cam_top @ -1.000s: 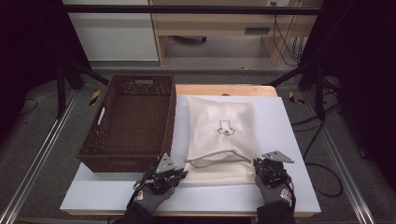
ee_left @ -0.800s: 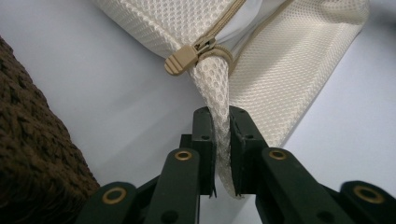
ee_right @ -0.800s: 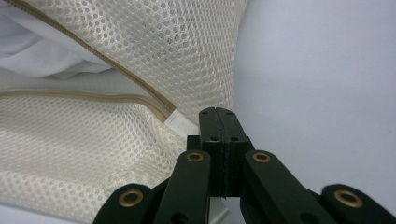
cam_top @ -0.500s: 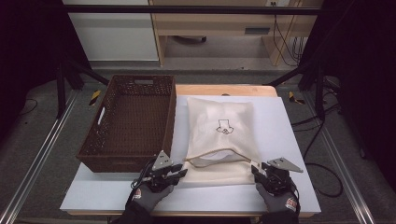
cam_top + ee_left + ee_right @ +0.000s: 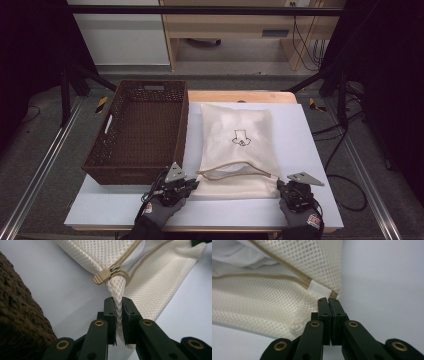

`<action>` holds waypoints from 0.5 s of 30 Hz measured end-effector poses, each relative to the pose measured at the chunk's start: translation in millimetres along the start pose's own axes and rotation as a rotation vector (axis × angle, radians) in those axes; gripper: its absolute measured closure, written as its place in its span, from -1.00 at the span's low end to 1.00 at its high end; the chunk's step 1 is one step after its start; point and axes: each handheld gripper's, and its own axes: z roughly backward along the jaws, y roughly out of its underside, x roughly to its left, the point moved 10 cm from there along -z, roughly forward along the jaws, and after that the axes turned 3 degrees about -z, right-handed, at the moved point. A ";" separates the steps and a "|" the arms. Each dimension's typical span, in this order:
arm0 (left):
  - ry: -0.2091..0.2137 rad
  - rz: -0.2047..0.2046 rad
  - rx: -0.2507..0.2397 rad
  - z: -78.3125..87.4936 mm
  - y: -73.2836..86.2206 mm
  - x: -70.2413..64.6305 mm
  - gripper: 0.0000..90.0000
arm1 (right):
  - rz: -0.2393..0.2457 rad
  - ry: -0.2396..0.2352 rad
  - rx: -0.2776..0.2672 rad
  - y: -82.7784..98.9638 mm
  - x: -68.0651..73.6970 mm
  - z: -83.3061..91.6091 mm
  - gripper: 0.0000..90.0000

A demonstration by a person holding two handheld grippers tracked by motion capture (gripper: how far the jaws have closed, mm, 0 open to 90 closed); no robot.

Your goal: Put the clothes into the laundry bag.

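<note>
Mesh fabric at the near left corner of the cream laundry bag (image 5: pixel 239 145) is pinched between the jaws of the left tool (image 5: pixel 119 305), just below the tan zipper pull (image 5: pixel 102 277); the jaws have just been closing on it. At the near right corner, the right tool (image 5: pixel 328 300) is clenched on the bag's edge beside a small white tab (image 5: pixel 320 288), its jaws likewise just closed. The bag is laid flat on the white counter (image 5: pixel 310 145), its zipper partly opened along the near end, with white cloth seen inside. A dark brown woven basket (image 5: pixel 140 130) is stood just left of the bag. Both tools are held at the counter's near edge by gloved hands.
</note>
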 end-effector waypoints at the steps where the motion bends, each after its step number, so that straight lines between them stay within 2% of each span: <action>1: 0.001 0.001 -0.001 0.6 -0.2 -0.1 0.81 | -0.006 -0.004 -0.008 -0.9 -2.7 4.2 0.98; 3: 0.002 0.002 -0.004 0.7 -0.2 0.2 0.77 | -0.015 -0.009 -0.024 -0.1 -10.9 12.4 0.97; 4: 0.003 0.006 -0.004 0.0 0.0 0.3 0.72 | -0.034 -0.014 -0.020 2.3 -13.7 13.1 0.96; 6: 0.002 0.009 -0.001 -0.7 0.7 1.1 0.58 | -0.041 -0.023 0.009 8.7 -15.6 7.1 0.91; 8: 0.005 0.009 -0.009 1.2 -0.9 0.9 0.44 | -0.009 -0.001 0.038 11.8 -15.0 0.9 0.72; 10: 0.007 0.016 -0.032 4.6 -5.7 1.5 0.36 | 0.003 0.001 0.012 6.8 -12.7 2.5 0.50; 12: 0.010 0.022 -0.048 7.5 -10.0 2.7 0.34 | 0.015 -0.023 -0.039 -3.2 -9.6 7.5 0.42; 15: 0.006 0.025 -0.039 4.0 -9.4 2.9 0.40 | -0.012 -0.036 -0.084 -17.4 -9.4 7.6 0.37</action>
